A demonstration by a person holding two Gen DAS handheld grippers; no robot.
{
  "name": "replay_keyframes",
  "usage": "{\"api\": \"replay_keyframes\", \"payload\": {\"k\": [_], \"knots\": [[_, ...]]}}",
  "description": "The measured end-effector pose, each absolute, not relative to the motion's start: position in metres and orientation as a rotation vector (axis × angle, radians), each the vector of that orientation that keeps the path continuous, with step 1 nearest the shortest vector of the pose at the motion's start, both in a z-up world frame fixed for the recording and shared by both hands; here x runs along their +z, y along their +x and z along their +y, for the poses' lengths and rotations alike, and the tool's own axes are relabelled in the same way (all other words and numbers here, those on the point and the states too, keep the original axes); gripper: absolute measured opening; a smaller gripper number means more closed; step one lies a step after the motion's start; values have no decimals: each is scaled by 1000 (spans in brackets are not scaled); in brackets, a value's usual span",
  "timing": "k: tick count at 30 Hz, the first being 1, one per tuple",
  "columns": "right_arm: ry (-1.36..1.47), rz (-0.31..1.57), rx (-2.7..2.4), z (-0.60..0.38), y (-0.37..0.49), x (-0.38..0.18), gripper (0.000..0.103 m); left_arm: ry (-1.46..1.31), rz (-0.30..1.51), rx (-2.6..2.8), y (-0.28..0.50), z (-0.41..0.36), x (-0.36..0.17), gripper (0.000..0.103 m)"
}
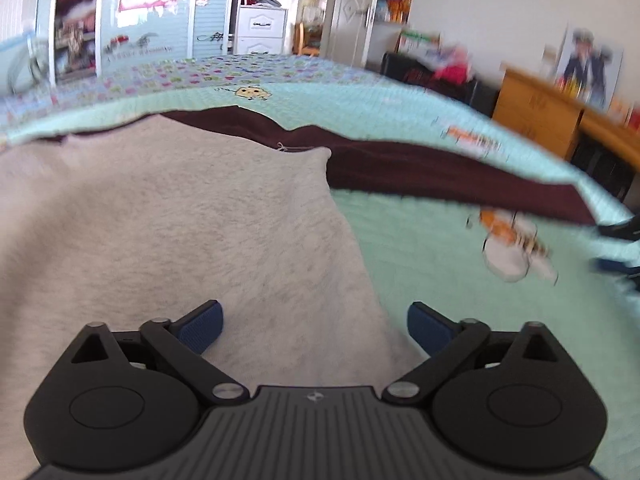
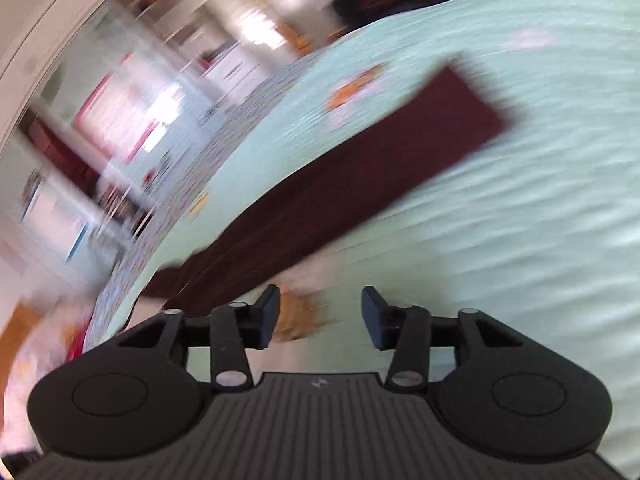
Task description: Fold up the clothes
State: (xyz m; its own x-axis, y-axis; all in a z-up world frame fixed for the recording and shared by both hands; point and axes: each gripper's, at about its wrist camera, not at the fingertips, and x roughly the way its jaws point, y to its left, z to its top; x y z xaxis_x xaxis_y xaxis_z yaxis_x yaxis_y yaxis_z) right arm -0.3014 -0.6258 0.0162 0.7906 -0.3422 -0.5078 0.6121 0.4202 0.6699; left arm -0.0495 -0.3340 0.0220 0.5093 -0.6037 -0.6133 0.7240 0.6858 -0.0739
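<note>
Your left claw [image 1: 314, 326] gapes empty over the grey garment [image 1: 180, 216] on the bed [image 1: 420, 240]; your right claw [image 2: 320, 312], half-open, holds nothing. The maroon sleeve [image 2: 360, 168] lies outstretched; a hasty grab could bunch it.

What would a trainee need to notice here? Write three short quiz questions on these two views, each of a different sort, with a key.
1. True or false: the left tool grips the grey cloth.
2. Which colour is the long sleeve? A green, B dark red, C white.
3. Fill in: the clothes lie on a pale green ___.

Key: 1 false, its pads stand apart over the cloth; 2 B; 3 bedspread.
</note>
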Motion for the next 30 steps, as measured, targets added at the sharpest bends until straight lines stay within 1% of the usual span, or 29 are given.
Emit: {"api": "replay_keyframes", "payload": {"k": [2,5,7,8,9,13,14,15,16,17,19,20,21,22,23,24,27,28,30], "knots": [[1033,257,-693,-656,-345,12,53,244,652,-810,-67,-333,31,90],[1024,233,-682,-694,-367,9,53,210,672,-795,-95,-320,46,91],[1026,236,-657,-712,-357,7,59,190,693,-780,-110,-313,51,91],[1035,235,-645,-721,-351,5,66,184,703,-769,-117,-309,54,91],[1043,235,-632,-729,-344,3,69,192,712,-748,-123,-307,55,91],[1024,282,-583,-748,-301,4,70,232,752,-667,-141,-295,58,91],[1009,303,-578,-752,-292,6,56,244,762,-647,-144,-291,58,91],[1004,321,-582,-754,-286,8,20,257,772,-628,-147,-287,58,91],[1000,335,-587,-756,-281,9,19,268,783,-609,-150,-283,58,91],[1000,329,-592,-757,-279,11,19,274,794,-601,-152,-280,58,91],[910,282,-615,-758,-280,21,20,279,809,-590,-155,-274,58,91],[886,292,-633,-761,-278,21,21,281,807,-585,-156,-273,59,91],[869,306,-650,-764,-276,21,28,284,804,-580,-157,-272,59,91],[896,345,-661,-768,-277,14,30,298,794,-575,-159,-273,59,91],[923,376,-671,-771,-278,8,29,316,782,-570,-161,-273,59,91],[934,349,-673,-768,-286,8,33,361,765,-566,-165,-276,58,91],[841,349,-789,-735,-313,23,39,496,717,-543,-175,-284,52,91],[773,363,-792,-716,-319,29,40,527,706,-536,-177,-287,48,91],[610,408,-644,-667,-323,38,40,514,709,-545,-179,-287,48,91]]}}
